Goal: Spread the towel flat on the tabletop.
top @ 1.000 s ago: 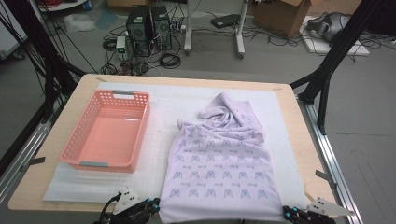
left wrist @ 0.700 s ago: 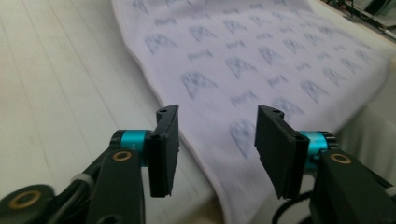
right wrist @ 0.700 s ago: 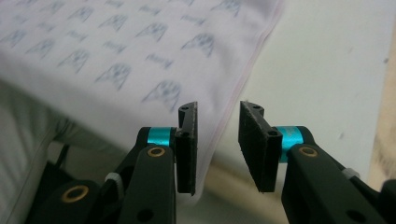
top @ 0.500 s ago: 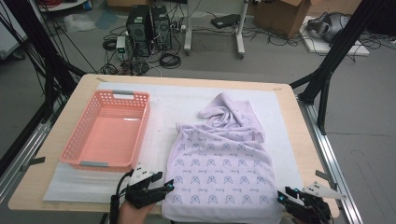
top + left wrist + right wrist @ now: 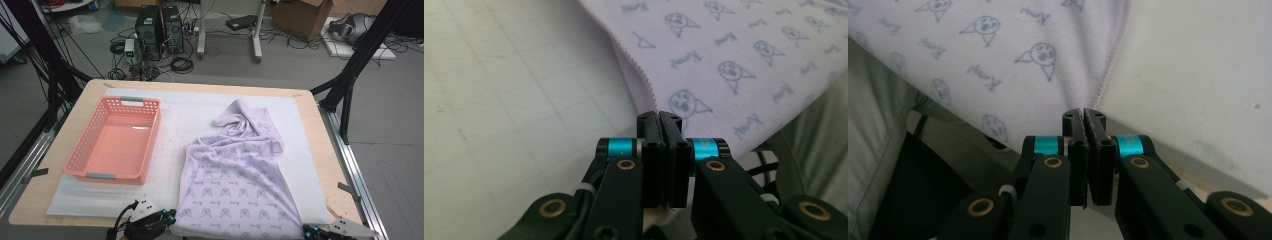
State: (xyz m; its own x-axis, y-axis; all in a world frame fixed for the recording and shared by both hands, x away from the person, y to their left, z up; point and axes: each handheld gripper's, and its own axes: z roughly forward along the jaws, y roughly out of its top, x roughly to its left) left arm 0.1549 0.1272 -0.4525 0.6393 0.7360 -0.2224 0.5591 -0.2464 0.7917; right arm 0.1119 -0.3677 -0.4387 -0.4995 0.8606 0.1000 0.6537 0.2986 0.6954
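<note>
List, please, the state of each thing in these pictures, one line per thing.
Towel: part spread flat, far end crumpled, near edge over the table edge.
Basket: upright, empty.
Left gripper: jaws just closed, shut at the towel's near left corner.
Right gripper: jaws just closed, shut at the near right corner.

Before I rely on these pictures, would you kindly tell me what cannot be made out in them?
- Whether the shut left gripper pinches the towel: its own jaws cover the hem in the left gripper view.
- The same for the right gripper, in the right gripper view.
- The towel's near corners: cut off by the bottom edge of the high view.
- The print's wording: too small.
</note>
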